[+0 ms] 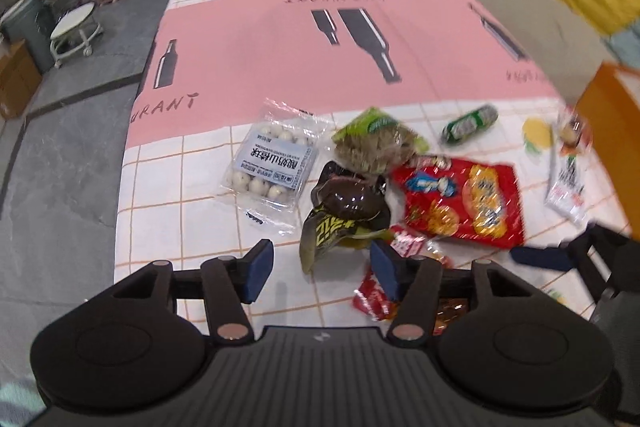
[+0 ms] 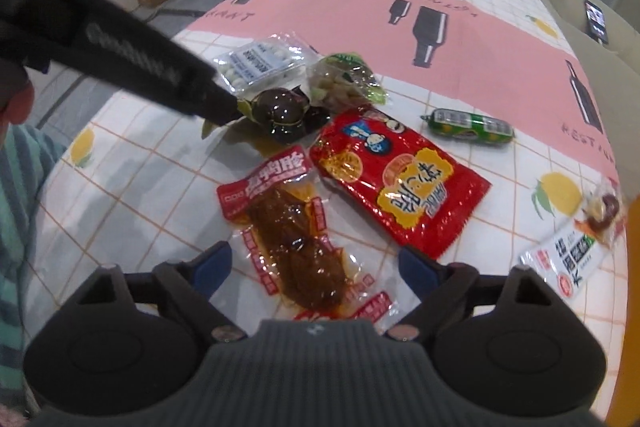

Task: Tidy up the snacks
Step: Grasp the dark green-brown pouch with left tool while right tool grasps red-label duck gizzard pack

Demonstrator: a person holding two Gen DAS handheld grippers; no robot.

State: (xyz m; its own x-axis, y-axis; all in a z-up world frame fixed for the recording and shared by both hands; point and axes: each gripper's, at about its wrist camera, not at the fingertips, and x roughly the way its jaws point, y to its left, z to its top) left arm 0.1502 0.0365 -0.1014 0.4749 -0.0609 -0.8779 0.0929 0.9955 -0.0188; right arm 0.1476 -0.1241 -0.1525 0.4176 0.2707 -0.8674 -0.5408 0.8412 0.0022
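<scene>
Reaching over the table (image 2: pixel 132 187), both open tongs are picking targets: right tongs (image 2: pixel 316 265) straddle the red meat packet (image 2: pixel 296 239) untouched, left tongs (image 1: pixel 322 269) near the dark egg packet (image 1: pixel 348 211). Next: lower, then close.

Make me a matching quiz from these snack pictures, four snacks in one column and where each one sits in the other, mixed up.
Things:
1. green sausage stick
2. brown meat pack
3. white-ball pack
4. dark egg pouch

Places:
A. leftmost of the pile, alone on the tablecloth
B. between the open right hand-held gripper fingers
C. apart, past the red chip bag
D. ahead of the open left hand-held gripper

Pairs: 1-C, 2-B, 3-A, 4-D
</scene>
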